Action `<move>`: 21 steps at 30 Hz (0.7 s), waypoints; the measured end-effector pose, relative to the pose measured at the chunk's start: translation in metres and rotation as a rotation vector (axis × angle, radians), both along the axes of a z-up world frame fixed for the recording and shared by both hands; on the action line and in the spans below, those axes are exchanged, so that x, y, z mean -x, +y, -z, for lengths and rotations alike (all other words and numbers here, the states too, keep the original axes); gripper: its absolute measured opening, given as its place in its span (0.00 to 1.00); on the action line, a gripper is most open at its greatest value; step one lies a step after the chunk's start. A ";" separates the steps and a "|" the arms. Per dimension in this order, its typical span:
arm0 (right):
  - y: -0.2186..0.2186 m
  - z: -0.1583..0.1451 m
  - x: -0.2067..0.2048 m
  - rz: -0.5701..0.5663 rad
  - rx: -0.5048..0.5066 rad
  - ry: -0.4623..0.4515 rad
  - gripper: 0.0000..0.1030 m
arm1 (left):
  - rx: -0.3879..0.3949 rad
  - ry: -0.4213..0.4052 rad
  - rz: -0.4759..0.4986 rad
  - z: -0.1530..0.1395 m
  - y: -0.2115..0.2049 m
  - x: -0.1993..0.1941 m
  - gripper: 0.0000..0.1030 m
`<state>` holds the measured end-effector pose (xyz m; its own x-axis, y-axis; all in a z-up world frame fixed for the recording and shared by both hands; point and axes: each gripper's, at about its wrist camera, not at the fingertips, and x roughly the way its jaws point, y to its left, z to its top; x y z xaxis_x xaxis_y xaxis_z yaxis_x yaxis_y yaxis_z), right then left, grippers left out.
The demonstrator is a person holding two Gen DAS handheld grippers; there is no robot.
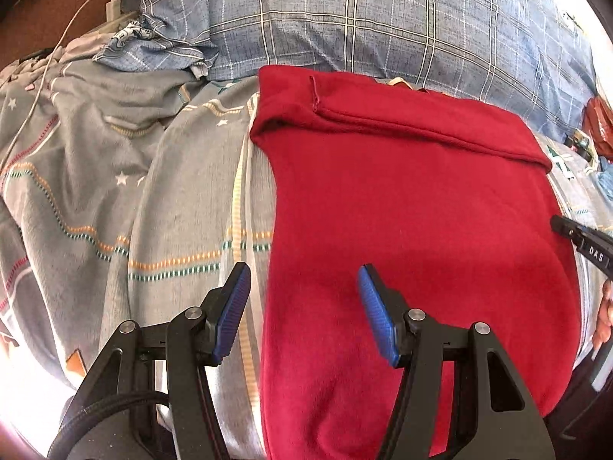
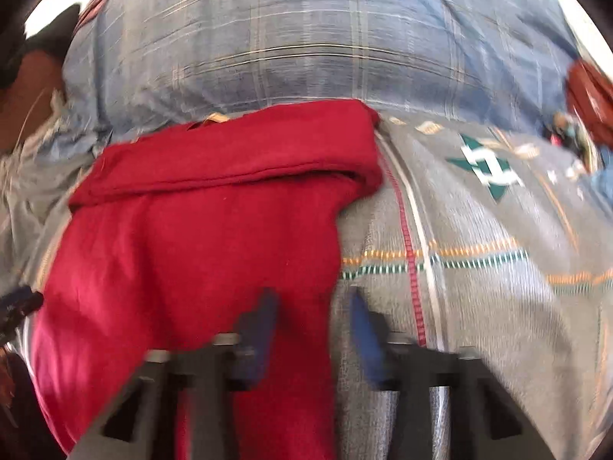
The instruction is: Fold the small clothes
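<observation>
A red garment (image 1: 413, 207) lies flat on a grey patterned bedspread (image 1: 115, 191), its far part folded back over itself into a band. My left gripper (image 1: 304, 280) is open and empty, straddling the garment's left edge near its lower part. My right gripper (image 2: 312, 303) is open and empty, straddling the garment's right edge (image 2: 329, 268); that view is motion-blurred. The red garment (image 2: 199, 237) fills the left of the right wrist view. The right gripper's tip (image 1: 578, 237) shows at the garment's right side in the left wrist view.
A blue plaid pillow or quilt (image 1: 383, 19) lies right behind the garment. A white charger and cable (image 1: 111, 4) sit at the far left. Small cluttered items and something red (image 1: 597, 122) lie at the far right.
</observation>
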<state>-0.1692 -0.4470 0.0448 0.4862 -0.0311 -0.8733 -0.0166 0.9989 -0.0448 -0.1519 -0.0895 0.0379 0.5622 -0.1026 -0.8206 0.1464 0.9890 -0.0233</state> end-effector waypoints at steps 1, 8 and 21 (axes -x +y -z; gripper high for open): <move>0.003 -0.002 0.000 -0.014 0.018 0.002 0.10 | 0.003 0.000 0.001 0.000 0.002 0.002 0.57; -0.016 -0.009 0.002 0.022 0.063 -0.014 0.04 | 0.019 0.024 -0.011 0.006 0.020 0.024 0.57; -0.001 -0.033 0.048 -0.065 -0.044 0.004 0.50 | 0.005 0.031 -0.027 0.014 0.025 0.034 0.57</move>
<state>-0.2170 -0.4480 0.0775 0.4826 0.0386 -0.8750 -0.0814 0.9967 -0.0009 -0.1858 -0.0648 0.0239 0.5393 -0.0916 -0.8371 0.1190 0.9924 -0.0319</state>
